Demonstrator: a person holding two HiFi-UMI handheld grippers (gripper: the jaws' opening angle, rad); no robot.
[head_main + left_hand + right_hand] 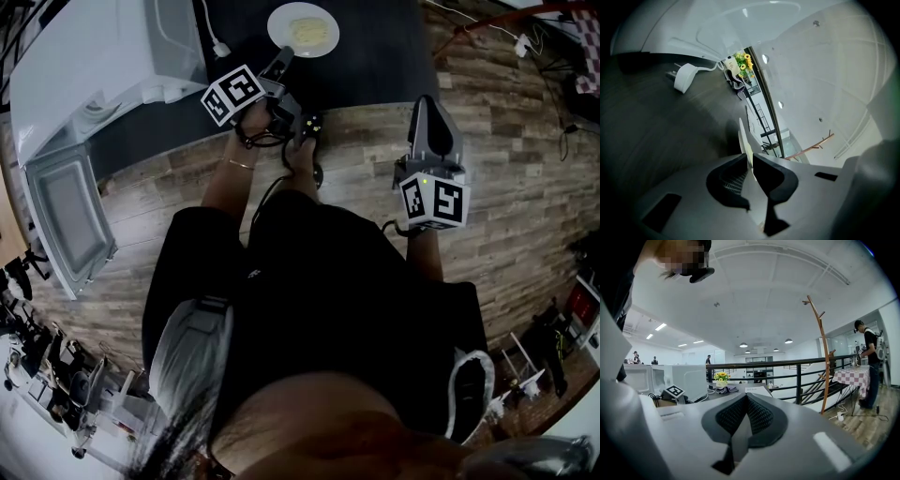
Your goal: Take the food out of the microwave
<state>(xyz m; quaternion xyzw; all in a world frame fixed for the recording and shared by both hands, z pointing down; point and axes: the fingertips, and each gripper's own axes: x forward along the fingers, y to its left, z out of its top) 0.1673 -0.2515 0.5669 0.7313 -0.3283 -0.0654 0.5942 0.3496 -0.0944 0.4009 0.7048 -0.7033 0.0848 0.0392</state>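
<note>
The left gripper (pixel 284 58) is clamped on the near rim of the white plate (pixel 327 47): keep it level, settle it flat on the dark table (pixel 384 56), then let go, though whether its base already rests there is hard to tell. The food (pixel 307 29) lies on the plate just beyond the jaws, right of the open microwave (pixel 103 56) at the table's left end; the right gripper (pixel 428 103) is closed, empty.

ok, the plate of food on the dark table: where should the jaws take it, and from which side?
Pinch the plate at its near rim, coming in low from the person's side. It is flat and shallow, so the thin rim is all that narrow jaws can close on, and the food fills the middle. The left gripper is shut on it there.
</note>
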